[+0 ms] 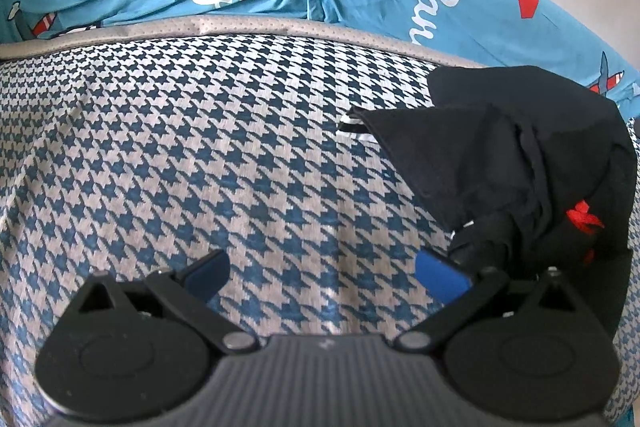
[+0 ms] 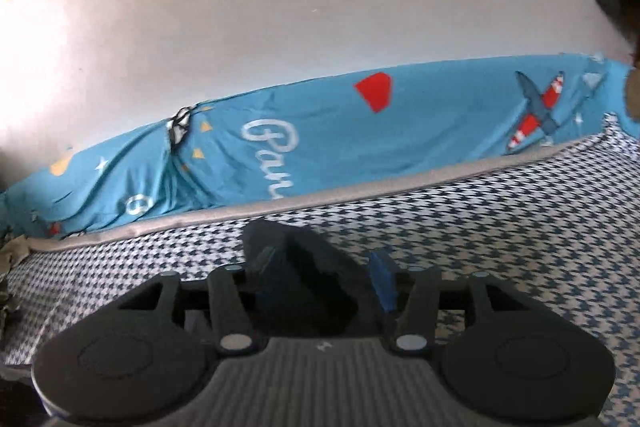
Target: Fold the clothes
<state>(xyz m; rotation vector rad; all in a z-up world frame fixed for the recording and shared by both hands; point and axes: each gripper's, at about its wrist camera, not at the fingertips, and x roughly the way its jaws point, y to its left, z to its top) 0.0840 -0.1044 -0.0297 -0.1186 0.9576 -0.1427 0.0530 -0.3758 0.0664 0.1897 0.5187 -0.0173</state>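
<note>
You are hovering the left gripper (image 1: pixel 324 275), fingers spread and empty, just beside the bunched black garment (image 1: pixel 520 163) lying on the houndstooth blanket (image 1: pixel 200 147), while your right gripper (image 2: pixel 320 267) is pinching black cloth, so keep that fold taut.

1. The black garment (image 1: pixel 516 163) is a dark cloth with a small red mark near one edge and a bit of white trim at its left corner.
2. It is bunched and partly folded, with creases and layers overlapping.
3. It lies on the houndstooth-patterned bed cover (image 1: pixel 224 155), at the right, near the cover's grey border.
4. In the right wrist view a dark fold of it (image 2: pixel 308 267) sits between the fingers.
</note>
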